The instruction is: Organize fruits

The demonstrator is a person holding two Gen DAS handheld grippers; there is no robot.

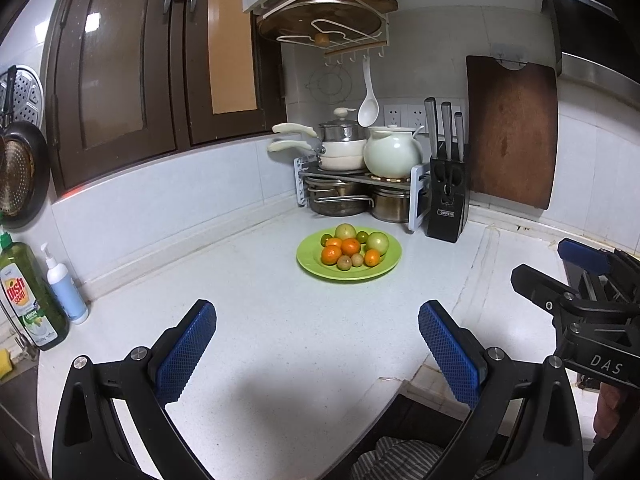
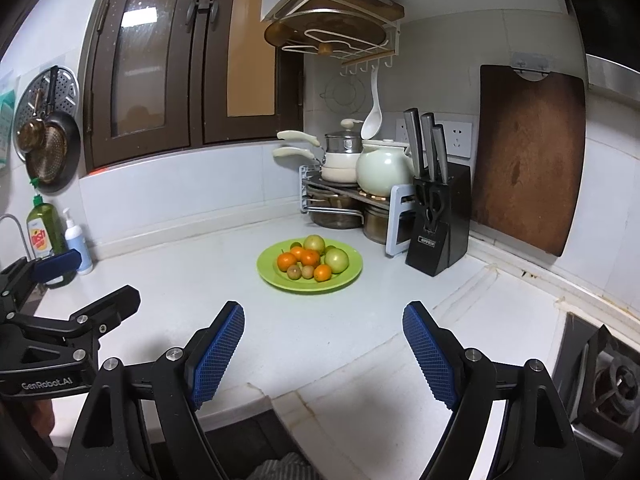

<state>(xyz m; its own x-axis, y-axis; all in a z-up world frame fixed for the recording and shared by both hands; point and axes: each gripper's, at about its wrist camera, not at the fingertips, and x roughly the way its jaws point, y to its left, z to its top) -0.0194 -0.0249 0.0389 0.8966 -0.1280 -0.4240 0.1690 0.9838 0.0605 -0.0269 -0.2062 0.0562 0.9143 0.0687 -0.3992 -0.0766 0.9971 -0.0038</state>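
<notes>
A green plate [image 1: 310, 259] sits on the white counter and holds mixed fruit: orange tangerines [image 1: 351, 247], larger green-yellow fruits [image 1: 377, 242] and small brown ones [image 1: 344, 262]. The plate also shows in the right wrist view [image 2: 267, 265] with its tangerines [image 2: 310, 258]. My left gripper [image 1: 317, 322] is open and empty, low over the counter's near edge, well short of the plate. My right gripper [image 2: 323, 322] is open and empty, likewise short of the plate. Each gripper shows at the side of the other's view: the right one [image 1: 552, 268], the left one [image 2: 96, 276].
A pot rack with pans and a pale teapot [image 1: 394, 152] stands in the back corner, with a black knife block [image 1: 448, 196] and a wooden cutting board [image 1: 512, 132] to its right. Dish soap [image 1: 32, 304] and a pump bottle [image 1: 66, 288] stand left. A stove burner [image 2: 612, 384] lies far right.
</notes>
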